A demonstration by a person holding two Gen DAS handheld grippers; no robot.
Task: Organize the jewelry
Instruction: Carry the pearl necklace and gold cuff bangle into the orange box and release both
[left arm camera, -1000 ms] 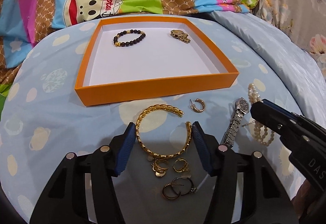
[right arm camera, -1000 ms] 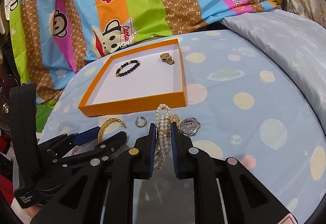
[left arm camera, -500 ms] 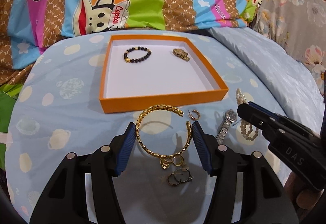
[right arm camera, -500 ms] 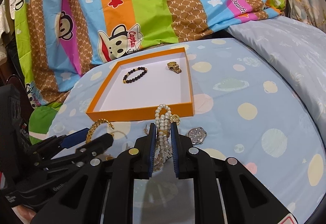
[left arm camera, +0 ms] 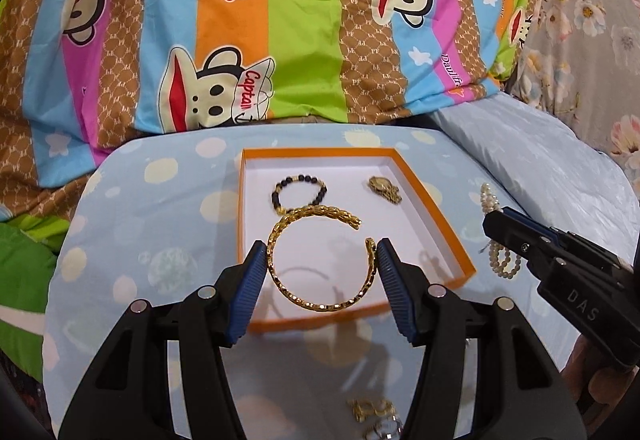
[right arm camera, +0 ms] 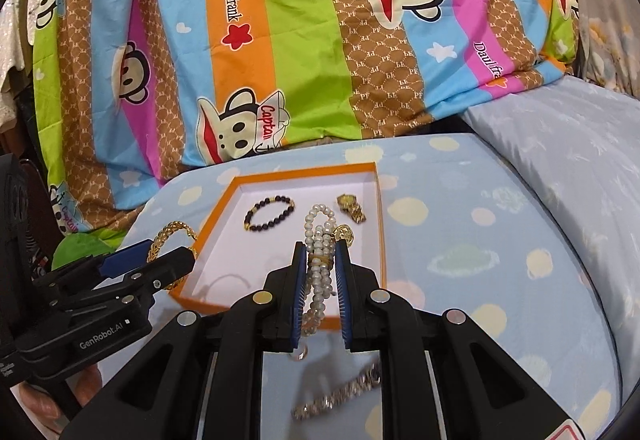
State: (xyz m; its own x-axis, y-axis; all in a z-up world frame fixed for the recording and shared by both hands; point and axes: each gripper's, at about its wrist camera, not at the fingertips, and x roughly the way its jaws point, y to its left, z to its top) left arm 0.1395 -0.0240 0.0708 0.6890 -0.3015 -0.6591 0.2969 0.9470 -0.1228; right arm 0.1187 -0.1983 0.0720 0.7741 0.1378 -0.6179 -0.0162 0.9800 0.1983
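My left gripper [left arm camera: 321, 254] is shut on a gold open bangle [left arm camera: 316, 304] and holds it in the air over the near part of the orange tray [left arm camera: 452, 240]. My right gripper [right arm camera: 321, 260] is shut on a pearl bracelet [right arm camera: 318, 236] with a gold charm, lifted above the tray's near right corner [right arm camera: 380, 224]. The tray holds a dark bead bracelet [left arm camera: 298, 191] and a small gold piece [left arm camera: 385, 188]. The right gripper with the pearls [left arm camera: 502, 260] shows in the left wrist view; the left gripper with the bangle [right arm camera: 170, 236] shows in the right wrist view.
Gold earrings [left arm camera: 370, 410] and a silver watch [right arm camera: 340, 394] lie on the blue dotted cover in front of the tray. A striped monkey-print quilt [left arm camera: 280, 19] rises behind the tray. A pale blue pillow [right arm camera: 560, 159] lies at the right.
Both grippers have risen and moved forward over the tray, the left with the bangle and the right with the pearls. The earrings and watch stayed on the cover.
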